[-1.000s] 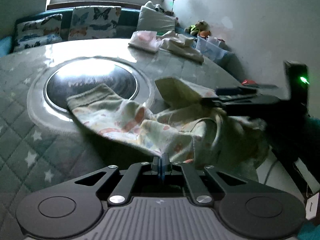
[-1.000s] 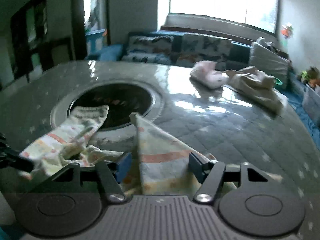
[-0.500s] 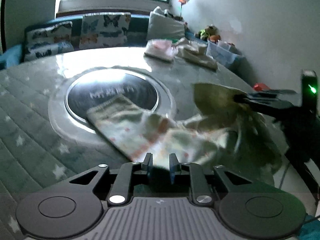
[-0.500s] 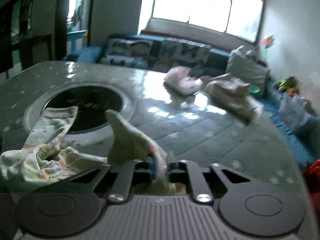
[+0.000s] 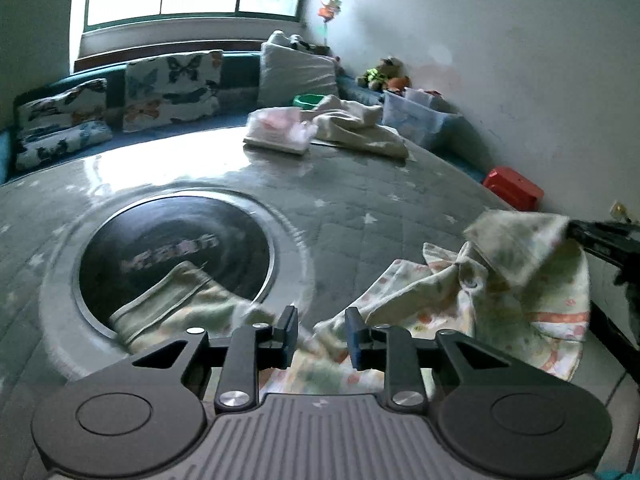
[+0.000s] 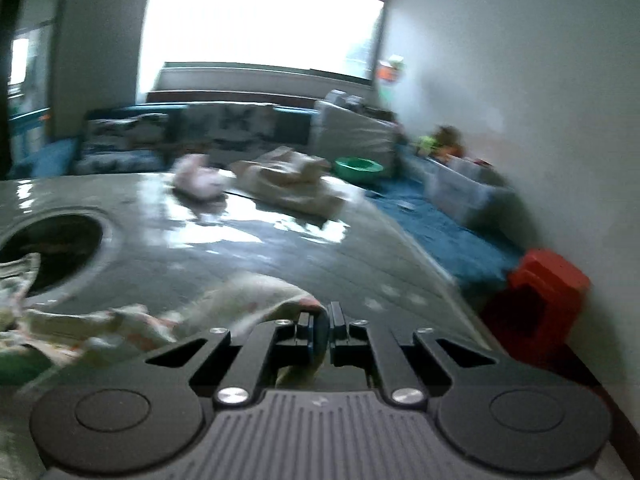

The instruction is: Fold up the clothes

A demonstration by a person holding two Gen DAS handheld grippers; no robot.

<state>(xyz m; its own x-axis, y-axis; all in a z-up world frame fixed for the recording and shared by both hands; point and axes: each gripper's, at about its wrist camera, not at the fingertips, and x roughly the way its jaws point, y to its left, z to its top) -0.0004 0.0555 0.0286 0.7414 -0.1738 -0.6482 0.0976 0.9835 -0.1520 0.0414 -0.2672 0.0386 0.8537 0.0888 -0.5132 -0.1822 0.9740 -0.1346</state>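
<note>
The step in hand looks like the opening-out of the pale printed cotton garment (image 5: pixel 532 280), a small cream piece with faint orange and green figures and an orange stripe, before any fold is made. It lies crumpled at the near edge of the round table (image 5: pixel 360 200), 1 cuffed end (image 5: pixel 168 300) draped over the rim of the dark glossy circular inset (image 5: pixel 172 248) at the table's middle, the rest bunched toward the right.

The right hand-held gripper (image 6: pixel 319 330) is pressed together on a fold of that cloth, and in the left wrist view its dark tip (image 5: pixel 600 236) holds 1 corner raised clear of the table. The left hand-held gripper (image 5: pixel 322 338) is opening; its 2 jaws stand apart with cloth lying below and between them, and nothing appears pinched.

The next move, as I judge it, calls for the left one to find a second corner or hem and close on it, so the 2 can draw the cloth taut and lay it flat.

The fabric is thin, soft and limp, and creases freely. The table cover is a grey-green quilted sheet with small white stars, shiny where window light strikes it. At the far side lie a folded pink piece (image 5: pixel 280 132) and a cream heap (image 5: pixel 356 128).
</note>
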